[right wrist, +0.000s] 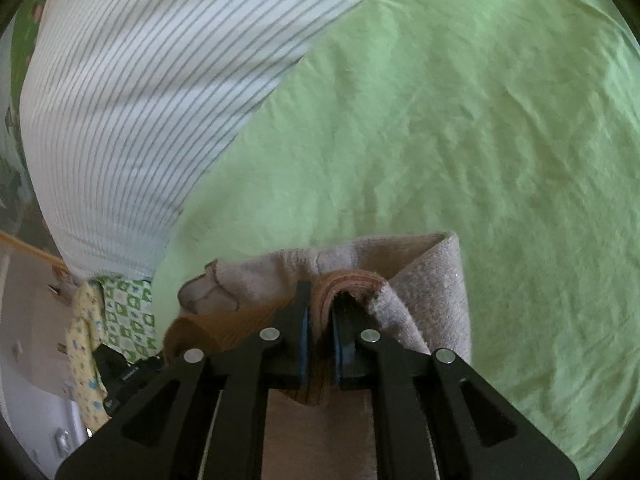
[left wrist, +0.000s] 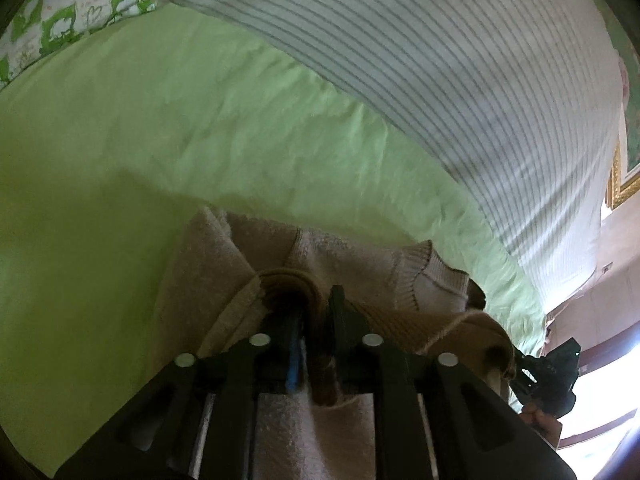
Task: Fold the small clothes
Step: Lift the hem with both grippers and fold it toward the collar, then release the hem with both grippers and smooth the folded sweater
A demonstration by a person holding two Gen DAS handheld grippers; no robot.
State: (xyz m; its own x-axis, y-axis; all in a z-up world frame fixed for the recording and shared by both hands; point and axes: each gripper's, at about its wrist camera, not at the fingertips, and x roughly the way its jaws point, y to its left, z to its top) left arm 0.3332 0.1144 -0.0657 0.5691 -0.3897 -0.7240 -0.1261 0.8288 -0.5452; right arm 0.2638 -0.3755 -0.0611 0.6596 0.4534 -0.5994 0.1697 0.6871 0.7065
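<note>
1. Left wrist view: the left claw stands narrow, its black fingers close together with a thick brown ribbed band of the small sweater caught between them; whether the pads press on the band cannot be told; blue padding shows on the inner face of one finger.
2. The sweater is a beige, fuzzy knit with brown ribbed trim; it lies bunched on a light green bed sheet, right at the claw tips; a ribbed cuff sticks out toward the right of the picture.
3. The garment's long axis runs across the picture, left to right, toward the right claw, which is seen at the lower right edge with brown trim at its tips.
4. Beyond the sweater lie a grey-striped white quilt and a green-and-white patterned pillow.
5. Right wrist view: the right claw is also narrow; a folded layer of brown ribbed trim sits between its blue-padded fingers; the frame does not settle whether the pads press on it.
6. Here the sweater is doubled over, its fuzzy beige side facing up, its folded edge running left to right; it rests on the green sheet; the striped quilt lies at upper left.
</note>
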